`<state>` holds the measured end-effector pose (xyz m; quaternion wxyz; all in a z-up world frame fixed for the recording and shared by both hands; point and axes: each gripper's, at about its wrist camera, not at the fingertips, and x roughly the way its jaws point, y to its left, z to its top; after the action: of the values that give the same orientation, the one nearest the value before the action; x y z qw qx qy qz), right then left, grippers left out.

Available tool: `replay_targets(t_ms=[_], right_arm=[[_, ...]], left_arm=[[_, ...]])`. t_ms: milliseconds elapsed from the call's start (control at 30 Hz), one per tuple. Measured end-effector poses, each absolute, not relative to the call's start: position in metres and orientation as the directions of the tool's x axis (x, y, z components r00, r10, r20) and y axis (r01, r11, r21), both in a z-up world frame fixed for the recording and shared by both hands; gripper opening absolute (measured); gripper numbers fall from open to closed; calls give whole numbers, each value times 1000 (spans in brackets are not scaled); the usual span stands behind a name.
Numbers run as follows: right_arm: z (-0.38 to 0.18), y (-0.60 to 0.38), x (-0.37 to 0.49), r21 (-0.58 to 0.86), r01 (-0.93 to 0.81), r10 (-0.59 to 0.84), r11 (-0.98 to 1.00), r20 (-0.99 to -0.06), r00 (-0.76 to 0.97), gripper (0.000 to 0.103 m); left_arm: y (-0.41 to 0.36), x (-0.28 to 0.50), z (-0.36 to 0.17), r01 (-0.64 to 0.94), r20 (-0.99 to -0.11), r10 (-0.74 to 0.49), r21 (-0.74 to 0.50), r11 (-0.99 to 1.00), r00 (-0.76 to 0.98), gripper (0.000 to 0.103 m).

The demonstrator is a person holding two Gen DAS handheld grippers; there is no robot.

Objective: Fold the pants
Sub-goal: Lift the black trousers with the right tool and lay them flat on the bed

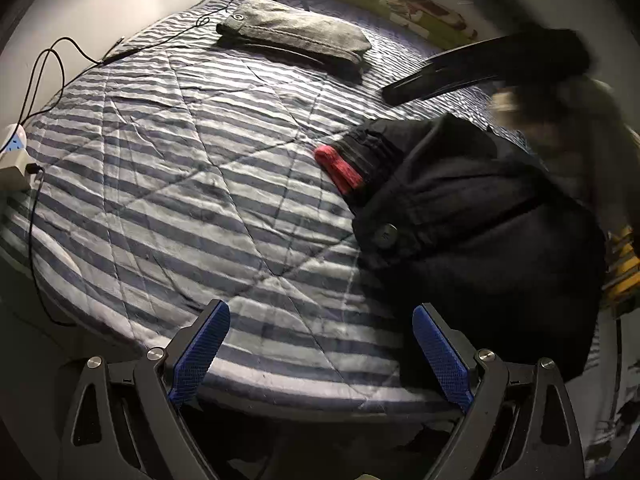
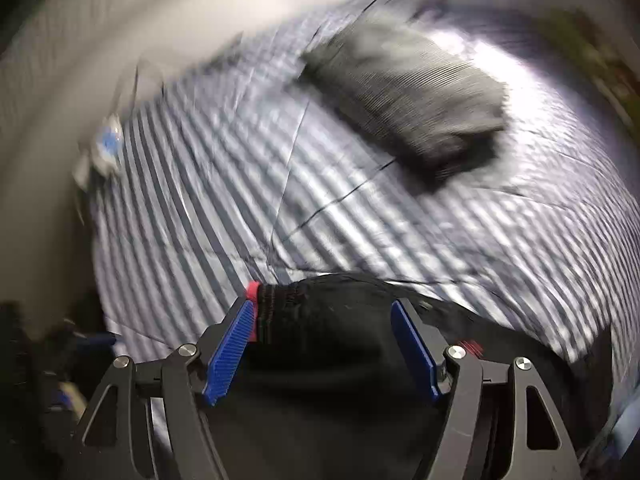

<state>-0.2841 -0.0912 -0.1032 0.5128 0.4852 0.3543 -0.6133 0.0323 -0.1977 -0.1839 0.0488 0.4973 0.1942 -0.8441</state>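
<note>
A pair of black pants (image 1: 472,208) lies bunched in a thick heap near the right edge of a bed covered by a blue and white striped quilt (image 1: 180,184). Its elastic waistband, lined in red (image 1: 338,168), points toward the middle of the bed, and a dark button (image 1: 385,235) shows on the side facing the bed's near edge. From the waistband the bulk runs toward the right edge and the near edge; the heap is too crumpled to give a true long axis, and the legs are hidden. In the right wrist view the right claw (image 2: 324,344) hangs over this heap, close above or against it, jaws spread, black cloth and the waistband between its blue pads (image 2: 228,356) but not pinched; the view is blurred. The left claw (image 1: 320,354) is also spread and empty, over bare quilt beside the heap near the bed's near edge. The likely risks: closing on a bunched layer would lift several thicknesses together and leave the heap tangled; a grab at the slack middle instead of the waistband would make the pants hard to spread flat. 1 folded grey garment (image 1: 296,36) rests well apart toward the far edge. Black cables (image 1: 52,64) trail off the left edge to a white power strip (image 1: 14,156); a wide sweep could snag them.
</note>
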Motion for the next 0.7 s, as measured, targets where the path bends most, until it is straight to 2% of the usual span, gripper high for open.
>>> replay_targets(t_ms=[167, 300, 333, 367, 400, 467, 567, 700], right_arm=[[-153, -112, -265, 70, 993, -185, -94, -981, 52, 67], [-171, -112, -250, 13, 1000, -126, -17, -992, 10, 67], [-178, -109, -245, -9, 1000, -112, -5, -994, -10, 65], [-178, -106, -242, -10, 1000, -124, 1, -992, -10, 51], [-176, -102, -238, 6, 1000, -141, 10, -990, 7, 43], [-167, -94, -232, -66, 998, -162, 19, -985, -62, 23], [-140, -85, -238, -64, 996, -204, -59, -976, -75, 17], [-60, -66, -242, -90, 989, -400, -113, -907, -129, 16]], left_arm=[[-204, 33, -188, 275, -860, 118, -285, -918, -496, 95], [-213, 32, -192, 293, -857, 127, -305, -906, -500, 95], [-215, 32, -193, 299, -856, 128, -309, -903, -501, 95], [-218, 32, -194, 303, -856, 130, -314, -900, -501, 95], [-220, 33, -194, 305, -855, 130, -316, -898, -503, 95], [-223, 33, -194, 309, -853, 126, -316, -897, -507, 95], [-231, 35, -191, 319, -845, 114, -318, -893, -523, 95], [-244, 37, -187, 335, -835, 102, -325, -884, -541, 95]])
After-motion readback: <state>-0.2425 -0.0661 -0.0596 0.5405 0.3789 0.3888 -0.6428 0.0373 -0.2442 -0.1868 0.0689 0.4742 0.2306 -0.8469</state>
